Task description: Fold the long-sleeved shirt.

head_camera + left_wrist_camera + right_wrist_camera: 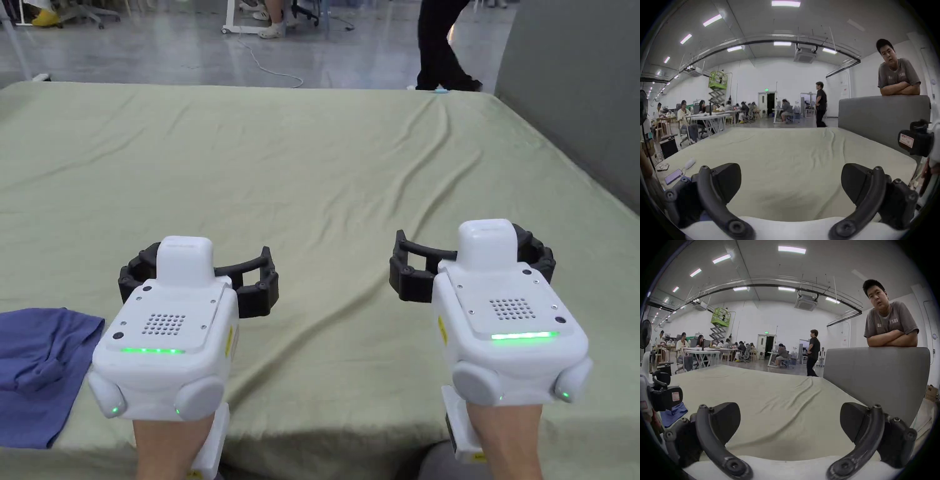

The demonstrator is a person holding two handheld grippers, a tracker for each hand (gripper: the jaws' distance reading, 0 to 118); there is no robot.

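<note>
Black tools (199, 275) (472, 265) wide open, empty.

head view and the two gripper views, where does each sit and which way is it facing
Head view: on the person's head, looking down over both forearms at the left gripper, right gripper, green sheet and blue shirt.
Left gripper view: on the left gripper, level across the sheet, own jaws apart.
Right gripper view: likewise on the right gripper, own jaws apart.
Shared: both gripper views show the grey panel.
</note>
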